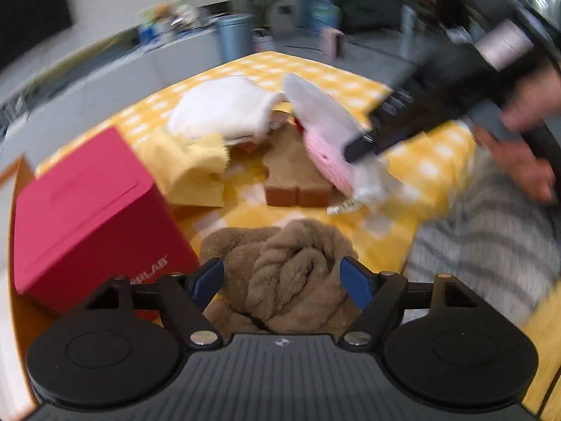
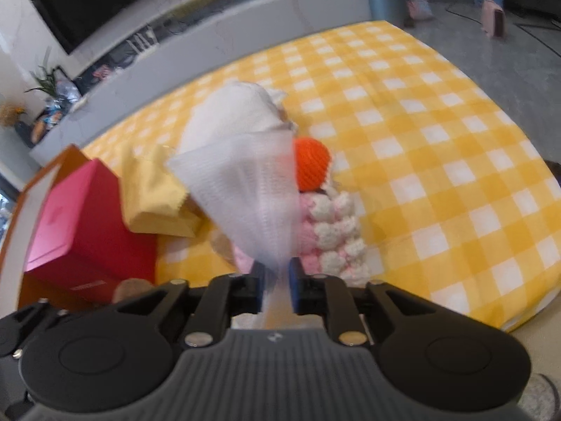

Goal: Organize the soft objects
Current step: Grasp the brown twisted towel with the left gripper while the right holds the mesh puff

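The left tool (image 1: pixel 282 277) hangs wide open over the brown plush (image 1: pixel 280 266), gripping nothing. The right tool (image 2: pixel 277 280), narrowly parted, barely pinches the white mesh cloth (image 2: pixel 245 189) at twelve o'clock; it could slip onto the pink knit (image 2: pixel 329 231).

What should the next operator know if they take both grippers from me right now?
Left gripper: open, holding nothing, above the brown fuzzy cloth.
Right gripper: white mesh cloth hangs between its pads; grip looks loose.
On the yellow checked cover: white towel, yellow cloth, pink-and-white knitted piece, orange knitted ball, red box.
Done: nothing visibly sorted.
Left: place the mesh cloth, then the others.
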